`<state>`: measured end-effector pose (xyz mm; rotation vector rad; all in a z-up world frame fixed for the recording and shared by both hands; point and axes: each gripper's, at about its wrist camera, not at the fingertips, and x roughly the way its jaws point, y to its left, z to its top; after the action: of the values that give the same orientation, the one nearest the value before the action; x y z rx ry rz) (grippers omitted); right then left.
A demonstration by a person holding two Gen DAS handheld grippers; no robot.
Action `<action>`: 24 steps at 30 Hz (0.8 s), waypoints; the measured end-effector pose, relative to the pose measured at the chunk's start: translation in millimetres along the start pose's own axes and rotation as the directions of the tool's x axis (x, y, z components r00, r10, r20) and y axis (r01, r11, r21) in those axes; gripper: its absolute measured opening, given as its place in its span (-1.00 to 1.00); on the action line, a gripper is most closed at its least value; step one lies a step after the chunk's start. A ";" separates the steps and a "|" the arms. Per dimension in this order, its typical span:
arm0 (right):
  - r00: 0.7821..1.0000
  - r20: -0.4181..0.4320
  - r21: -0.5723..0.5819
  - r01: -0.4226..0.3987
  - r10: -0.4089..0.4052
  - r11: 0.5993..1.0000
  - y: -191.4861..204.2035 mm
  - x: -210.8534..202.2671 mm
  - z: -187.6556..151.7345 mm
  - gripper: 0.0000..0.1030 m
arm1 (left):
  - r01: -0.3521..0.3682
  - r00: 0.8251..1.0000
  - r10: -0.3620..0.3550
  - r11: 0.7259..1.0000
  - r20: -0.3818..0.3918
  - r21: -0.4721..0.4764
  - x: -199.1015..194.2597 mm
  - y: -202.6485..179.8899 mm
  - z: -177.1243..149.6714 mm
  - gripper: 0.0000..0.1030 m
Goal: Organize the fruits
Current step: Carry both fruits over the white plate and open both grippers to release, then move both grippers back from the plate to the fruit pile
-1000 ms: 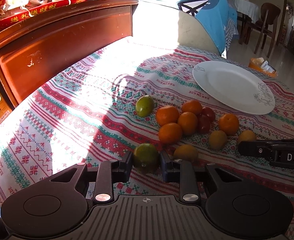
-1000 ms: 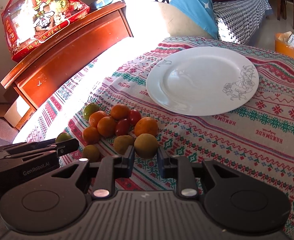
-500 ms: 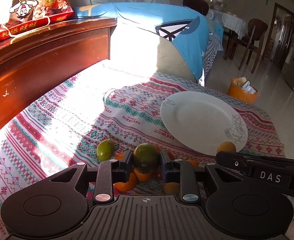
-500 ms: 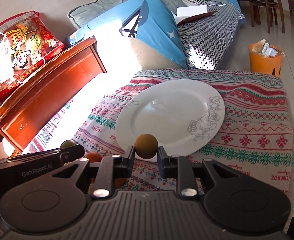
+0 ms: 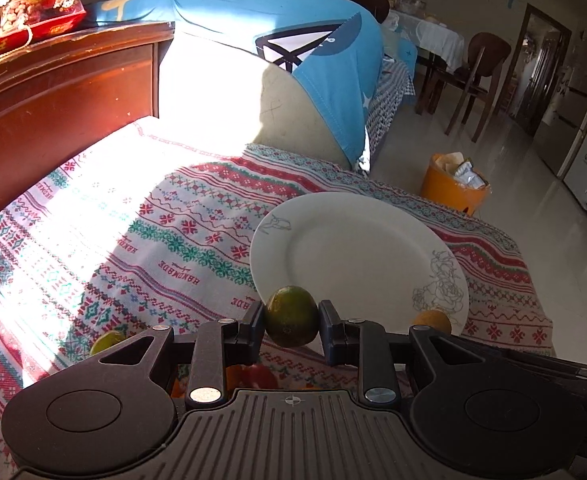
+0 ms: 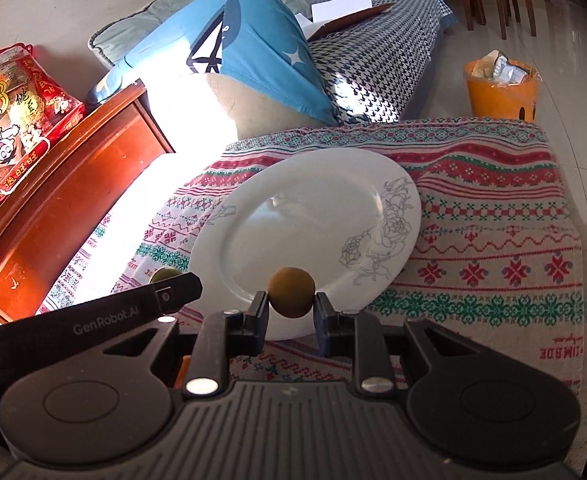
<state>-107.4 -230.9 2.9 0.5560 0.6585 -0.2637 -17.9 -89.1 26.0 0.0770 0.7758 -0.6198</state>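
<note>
Grippers both loaded. Left gripper has its fingers clamped on a green citrus fruit, held above the near rim of the white plate. Right gripper has its fingers clamped on a brown round fruit, also over the plate's near rim. Plate sits bare near the far right corner of the table, on the patterned tablecloth. Remaining loose fruit, including a lime and a red fruit, lies near the table's front edge, largely hidden by the left gripper's body.
</note>
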 end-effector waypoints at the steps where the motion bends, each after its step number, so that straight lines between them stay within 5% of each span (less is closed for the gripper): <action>1: 1.000 0.000 0.001 0.000 0.000 1.000 -0.2 0.6 0.0 -0.53 | 0.001 1.000 -0.001 1.000 -0.002 -0.001 2.1 -0.7 -0.1 -0.49; 24: 1.000 0.002 0.014 0.009 -0.009 1.000 -0.9 3.8 1.0 -0.47 | 0.008 1.000 -0.008 1.000 -0.001 -0.026 16.1 -5.5 6.7 -0.33</action>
<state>-104.4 -232.4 0.8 0.5663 0.6574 -0.2778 -7.9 -103.5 20.7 0.0504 0.7855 -0.6176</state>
